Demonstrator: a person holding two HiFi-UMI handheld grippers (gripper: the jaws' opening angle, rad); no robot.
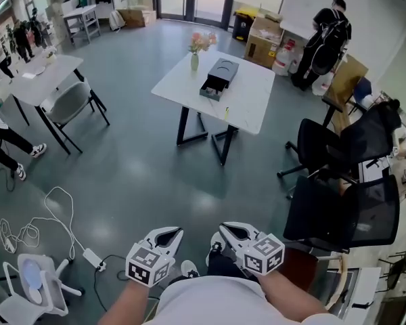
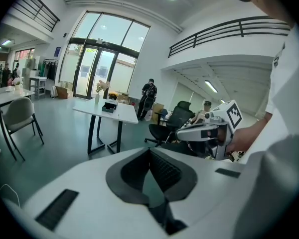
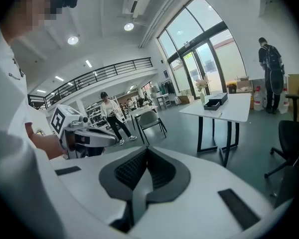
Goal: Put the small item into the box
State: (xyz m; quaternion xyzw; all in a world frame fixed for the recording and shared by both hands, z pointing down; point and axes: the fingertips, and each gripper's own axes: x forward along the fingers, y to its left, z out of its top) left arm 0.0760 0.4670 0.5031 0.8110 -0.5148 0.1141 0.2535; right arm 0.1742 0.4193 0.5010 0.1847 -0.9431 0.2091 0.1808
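Box (image 1: pixel 218 78) on table (image 1: pixel 254 103) — well apart from left gripper (image 1: pixel 168 234), right gripper (image 1: pixel 231 230), jaws clenched empty

A person in a white short-sleeved top (image 1: pixel 216 305) works with two white-shelled tools, the left gripper (image 1: pixel 168 235) and the right gripper (image 1: pixel 234 231). Each bears a cube (image 1: pixel 149 264) of black-and-white square markers. Black ribbed pads (image 2: pixel 165 171) line the jaws.

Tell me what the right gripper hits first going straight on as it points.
Nothing close. The right gripper points across open floor. The grey chair far ahead seems first in line, though depth is unclear.
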